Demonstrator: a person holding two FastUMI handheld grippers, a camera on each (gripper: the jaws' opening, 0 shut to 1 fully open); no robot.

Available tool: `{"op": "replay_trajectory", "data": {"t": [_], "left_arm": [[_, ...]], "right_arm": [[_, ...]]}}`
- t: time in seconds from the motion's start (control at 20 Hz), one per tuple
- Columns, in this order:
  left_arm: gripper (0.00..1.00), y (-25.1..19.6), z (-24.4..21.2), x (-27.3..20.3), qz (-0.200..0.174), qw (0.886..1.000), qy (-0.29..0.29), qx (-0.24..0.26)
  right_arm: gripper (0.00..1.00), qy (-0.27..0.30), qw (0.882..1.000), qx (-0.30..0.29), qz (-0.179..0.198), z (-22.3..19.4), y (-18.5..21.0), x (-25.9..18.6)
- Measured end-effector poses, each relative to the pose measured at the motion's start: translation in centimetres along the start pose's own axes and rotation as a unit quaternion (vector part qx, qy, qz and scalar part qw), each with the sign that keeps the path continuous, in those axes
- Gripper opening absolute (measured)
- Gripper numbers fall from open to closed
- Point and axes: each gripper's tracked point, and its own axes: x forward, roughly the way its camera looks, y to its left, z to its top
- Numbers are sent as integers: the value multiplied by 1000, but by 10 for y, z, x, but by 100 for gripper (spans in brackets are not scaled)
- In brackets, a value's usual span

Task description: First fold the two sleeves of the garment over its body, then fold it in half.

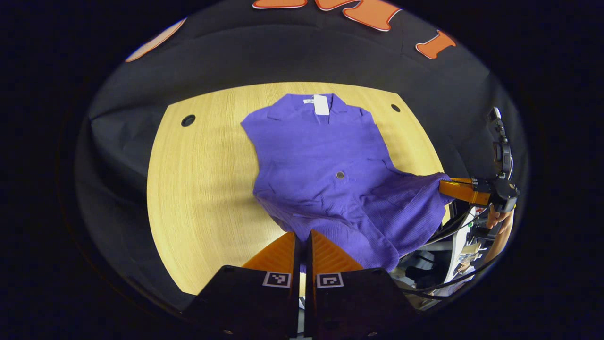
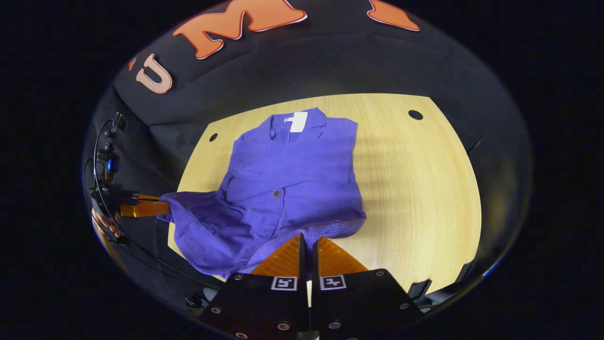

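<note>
The left gripper (image 1: 302,243) has its 2 fingers pinched on the hem of the purple garment (image 1: 325,174), which lies on the wooden table (image 1: 203,189); the right gripper (image 2: 307,250) likewise clamps the hem; both corners should rise level and travel together toward the collar

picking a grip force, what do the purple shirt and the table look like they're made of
Purple shirt: seemingly a soft ribbed knit, matte; fine ridges show on the lifted hem and it drapes limply between the tongs. Table: pale wood or wood-look laminate, smooth with a faint sheen; straight grain lines show, but real wood cannot be confirmed.
</note>
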Motion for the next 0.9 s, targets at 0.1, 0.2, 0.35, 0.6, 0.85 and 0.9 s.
{"op": "replay_trajectory", "data": {"t": [0.1,0.2,0.35,0.6,0.85,0.9], "left_arm": [[6,4,27,-4,6,1000,-6,0],[6,12,54,-6,16,1000,-11,1],[6,26,93,-10,35,999,-18,10],[6,56,144,-2,62,998,-15,2],[5,76,182,26,86,996,-9,9],[6,80,191,33,94,995,-8,11]], "right_arm": [[3,-4,1000,-4,3,25,-2,6],[3,-6,1000,-10,6,48,-5,12],[3,-12,1000,-18,6,88,-12,21],[3,-14,1000,-12,4,149,-37,46],[3,0,1000,10,11,193,-58,85],[3,3,1000,12,14,200,-60,95]]}}
